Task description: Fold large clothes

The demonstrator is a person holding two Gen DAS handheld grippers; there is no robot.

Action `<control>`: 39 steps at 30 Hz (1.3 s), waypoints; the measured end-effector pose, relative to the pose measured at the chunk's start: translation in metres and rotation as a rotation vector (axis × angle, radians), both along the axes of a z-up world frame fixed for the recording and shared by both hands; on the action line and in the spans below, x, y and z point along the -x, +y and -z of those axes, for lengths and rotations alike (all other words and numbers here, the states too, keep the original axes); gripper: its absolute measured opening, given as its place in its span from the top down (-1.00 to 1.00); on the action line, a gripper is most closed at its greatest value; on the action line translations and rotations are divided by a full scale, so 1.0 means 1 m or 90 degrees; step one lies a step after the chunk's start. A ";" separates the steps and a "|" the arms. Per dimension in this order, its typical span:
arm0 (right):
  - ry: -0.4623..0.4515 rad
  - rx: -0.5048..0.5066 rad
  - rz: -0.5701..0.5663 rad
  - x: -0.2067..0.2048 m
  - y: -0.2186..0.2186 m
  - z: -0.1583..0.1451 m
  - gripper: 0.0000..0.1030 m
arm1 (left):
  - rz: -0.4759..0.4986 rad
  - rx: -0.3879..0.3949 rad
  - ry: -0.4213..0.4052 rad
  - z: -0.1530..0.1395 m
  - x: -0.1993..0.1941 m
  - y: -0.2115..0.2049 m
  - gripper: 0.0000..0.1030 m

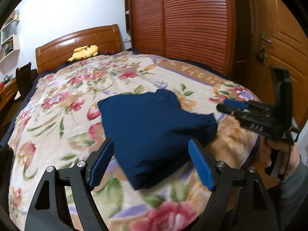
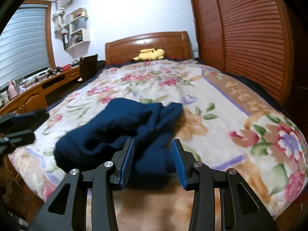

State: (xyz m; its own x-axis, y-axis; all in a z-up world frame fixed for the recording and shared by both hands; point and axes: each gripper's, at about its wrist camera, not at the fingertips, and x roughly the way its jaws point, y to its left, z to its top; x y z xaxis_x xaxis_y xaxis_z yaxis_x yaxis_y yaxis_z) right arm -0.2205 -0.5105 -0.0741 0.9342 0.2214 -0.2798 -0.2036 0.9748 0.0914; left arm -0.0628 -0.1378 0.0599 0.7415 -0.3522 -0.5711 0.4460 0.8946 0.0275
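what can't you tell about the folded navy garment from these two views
- Garment type: the navy garment is bundled and motion-blurred in both views.
- Its near edge: in the right wrist view the right hand-held gripper covers it, so contact is unclear.
- Its underside: hidden against the floral blanket.

Light: soft, even indoor brightness; white wall [image 2: 134,9] pale and bluish.
Window: blinds [image 2: 23,44], upper left of right wrist view, glow dull grey.
Glare: pale sheen on the headboard [image 2: 148,42].
Shadows: faint, under the navy garment [image 1: 154,132].
Blur: floral blanket [image 1: 57,115] and garment smeared, worst lower frame.
Edges: fisheye bowing; black corners; wardrobe slats [image 1: 192,25] curve.
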 end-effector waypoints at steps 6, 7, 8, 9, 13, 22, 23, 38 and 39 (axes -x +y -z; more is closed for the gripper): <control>-0.037 0.004 -0.039 0.005 0.019 -0.004 0.09 | -0.029 0.012 0.005 0.015 -0.002 0.026 -0.55; -0.042 0.007 -0.045 0.005 0.022 -0.003 0.07 | -0.033 0.014 0.007 0.017 -0.003 0.030 -0.55; -0.047 0.012 -0.050 0.005 0.027 -0.003 0.00 | -0.037 0.015 0.009 0.018 -0.003 0.033 -0.55; -0.051 0.019 -0.054 0.005 0.031 -0.002 -0.06 | -0.040 0.016 0.010 0.020 -0.003 0.036 -0.55; -0.051 0.044 -0.074 -0.005 0.044 0.006 -0.17 | -0.050 0.020 0.008 0.023 -0.003 0.043 -0.55; 0.036 0.121 -0.087 -0.053 0.062 0.034 -0.17 | -0.056 0.018 0.011 0.029 -0.003 0.050 -0.55; 0.043 0.123 -0.088 -0.058 0.062 0.036 -0.17 | -0.056 0.017 0.012 0.030 -0.003 0.050 -0.55; 0.008 0.118 -0.130 -0.061 0.053 0.037 0.78 | -0.064 0.010 0.018 0.035 -0.004 0.055 -0.55; 0.001 0.107 -0.128 -0.059 0.049 0.036 0.80 | -0.064 0.010 0.018 0.035 -0.004 0.055 -0.55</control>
State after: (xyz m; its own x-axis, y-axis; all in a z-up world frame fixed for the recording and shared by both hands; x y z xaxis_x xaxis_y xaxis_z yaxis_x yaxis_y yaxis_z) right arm -0.1616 -0.4612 -0.1104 0.8757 0.3531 -0.3294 -0.3950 0.9162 -0.0679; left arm -0.0586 -0.0829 0.0251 0.7568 -0.2864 -0.5875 0.3551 0.9348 0.0018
